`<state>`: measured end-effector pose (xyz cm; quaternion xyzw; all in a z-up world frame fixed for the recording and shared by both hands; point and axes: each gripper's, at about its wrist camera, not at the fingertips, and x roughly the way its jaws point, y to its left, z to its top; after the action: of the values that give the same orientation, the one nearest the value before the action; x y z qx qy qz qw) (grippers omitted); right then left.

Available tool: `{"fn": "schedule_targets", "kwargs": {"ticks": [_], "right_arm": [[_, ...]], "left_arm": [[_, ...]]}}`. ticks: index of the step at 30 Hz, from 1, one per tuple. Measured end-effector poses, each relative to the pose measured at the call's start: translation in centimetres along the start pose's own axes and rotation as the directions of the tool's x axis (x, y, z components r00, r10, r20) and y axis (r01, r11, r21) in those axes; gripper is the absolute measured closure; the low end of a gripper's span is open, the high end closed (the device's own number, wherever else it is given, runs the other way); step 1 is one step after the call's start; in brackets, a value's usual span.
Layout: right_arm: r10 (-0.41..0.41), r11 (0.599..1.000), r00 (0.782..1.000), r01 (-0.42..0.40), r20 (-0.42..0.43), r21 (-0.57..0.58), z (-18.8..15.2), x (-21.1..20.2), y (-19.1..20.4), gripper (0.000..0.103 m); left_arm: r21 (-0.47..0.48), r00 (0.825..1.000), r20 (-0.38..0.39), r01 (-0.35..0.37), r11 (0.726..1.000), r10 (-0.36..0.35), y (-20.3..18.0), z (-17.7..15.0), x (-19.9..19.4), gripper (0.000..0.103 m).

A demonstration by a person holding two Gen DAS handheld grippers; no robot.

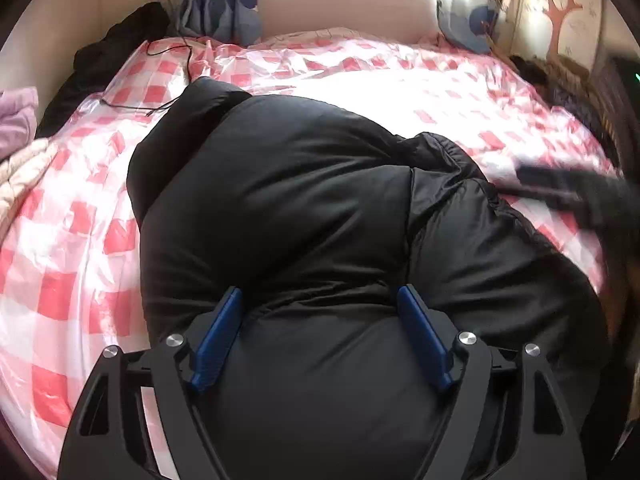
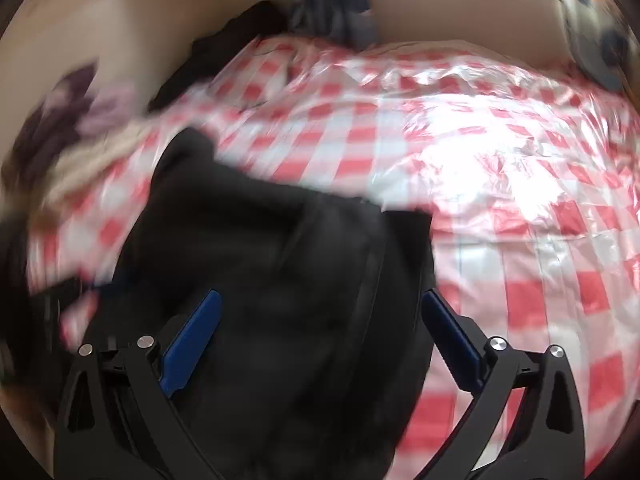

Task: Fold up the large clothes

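The black puffer jacket (image 1: 304, 216) lies bunched on the bed (image 1: 400, 92) with its red-checked cover. The left gripper (image 1: 320, 336) hovers over it at 6 o'clock, fingers apart — the right gripper (image 2: 320, 340) likewise, fingers apart, its view blurred.

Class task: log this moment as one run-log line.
stage: folding | black puffer jacket on checked bed cover | left gripper open | right gripper open, blurred
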<state>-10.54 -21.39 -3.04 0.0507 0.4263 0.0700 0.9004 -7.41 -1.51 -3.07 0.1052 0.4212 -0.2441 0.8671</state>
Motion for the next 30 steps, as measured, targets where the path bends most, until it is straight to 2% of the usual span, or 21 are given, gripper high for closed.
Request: {"fn": "schedule_targets", "kwargs": {"ticks": [1,2,3,5,7,9,10,12,13,15,17,19,21,23,25,26,27,28,29,30], "right_arm": [[-0.054,0.998,0.998,0.052,-0.044,-0.039,-1.7,0.6,0.5,0.006],[-0.062,0.996,0.994,0.056,-0.094,-0.062,-3.4,2.6,0.7,0.006],[-0.043,0.998,0.993,0.038,-0.107,-0.041,-4.2,3.9,0.3,0.006],[-0.036,0.999,0.991,0.036,-0.128,0.005,-4.4,5.3,-0.3,0.006],[-0.062,0.998,0.986,0.063,-0.157,0.004,-3.7,4.5,0.0,0.006],[-0.082,0.997,0.989,0.080,-0.126,-0.017,-3.3,2.5,0.9,0.006],[-0.073,0.997,0.994,0.071,-0.078,-0.025,-3.5,0.8,1.4,0.006],[-0.092,0.996,0.995,0.092,-0.039,-0.020,-4.7,-0.6,1.7,0.006],[-0.089,0.996,0.994,0.088,-0.058,-0.017,-5.6,-0.1,1.5,0.006],[-0.004,1.000,0.986,0.007,-0.169,0.018,-7.0,2.5,0.4,0.006],[0.007,0.996,0.980,0.010,-0.198,0.084,-6.3,1.6,-0.6,0.006],[-0.023,0.995,0.992,0.034,-0.122,0.088,-4.7,-0.8,-0.4,0.006],[-0.026,0.995,0.999,0.024,0.023,0.100,-2.0,-4.2,0.3,0.006],[0.030,0.994,0.992,-0.043,0.125,0.097,0.6,-5.7,1.2,0.006],[0.178,0.972,0.975,-0.196,0.133,0.134,3.8,-3.8,1.4,0.006],[0.208,0.958,0.971,-0.226,0.115,0.178,4.7,-2.0,0.8,0.006],[0.207,0.950,0.973,-0.224,0.100,0.217,5.2,-0.3,0.4,0.006],[0.162,0.953,0.985,-0.173,0.065,0.249,5.5,2.1,-0.3,0.006],[0.075,0.962,0.997,-0.075,0.010,0.262,5.0,5.1,-1.2,0.006],[0.095,0.953,0.995,-0.081,-0.035,0.291,3.9,8.2,-2.4,0.006]], "left_arm": [[-0.029,1.000,0.011,0.018,0.999,-0.018,0.4,0.0,-0.2,0.026],[-0.056,0.999,0.016,0.046,0.997,-0.046,0.8,0.0,-0.5,0.026],[-0.076,0.998,0.018,0.068,0.995,-0.067,1.0,0.0,-0.8,0.026],[-0.138,0.996,0.041,0.087,0.987,-0.082,1.5,-0.3,-2.4,0.026],[-0.162,0.993,0.071,0.100,0.982,-0.089,1.6,-1.1,-4.5,0.025],[-0.147,0.994,0.063,0.092,0.985,-0.084,1.4,-2.0,-5.2,0.023],[-0.129,0.996,0.045,0.080,0.988,-0.075,1.2,-2.7,-4.9,0.023],[-0.106,0.998,0.030,0.056,0.993,-0.053,1.3,-3.8,-4.1,0.020],[-0.110,0.997,0.032,0.073,0.991,-0.070,1.4,-4.2,-3.8,0.019],[-0.091,0.996,0.021,0.086,0.992,-0.084,1.0,-4.3,-3.4,0.018],[-0.056,0.998,0.017,0.055,0.997,-0.054,0.1,-4.1,-3.7,0.018],[-0.043,0.998,0.021,0.053,0.998,-0.052,-0.2,-4.1,-3.8,0.016],[-0.045,0.998,0.024,0.061,0.997,-0.060,0.0,-4.2,-3.6,0.014],[-0.057,0.997,0.032,0.071,0.996,-0.069,0.3,-4.3,-3.4,0.013],[-0.058,0.997,0.038,0.071,0.996,-0.069,0.3,-4.3,-3.5,0.013],[-0.056,0.997,0.041,0.070,0.996,-0.068,0.3,-4.4,-3.5,0.013],[-0.055,0.997,0.044,0.068,0.996,-0.066,0.3,-4.4,-3.6,0.013],[-0.055,0.997,0.046,0.067,0.996,-0.065,0.2,-4.5,-3.6,0.013],[-0.058,0.996,0.049,0.071,0.996,-0.068,0.3,-4.6,-3.6,0.013],[-0.060,0.995,0.061,0.078,0.995,-0.074,0.3,-4.6,-3.7,0.012]]}}
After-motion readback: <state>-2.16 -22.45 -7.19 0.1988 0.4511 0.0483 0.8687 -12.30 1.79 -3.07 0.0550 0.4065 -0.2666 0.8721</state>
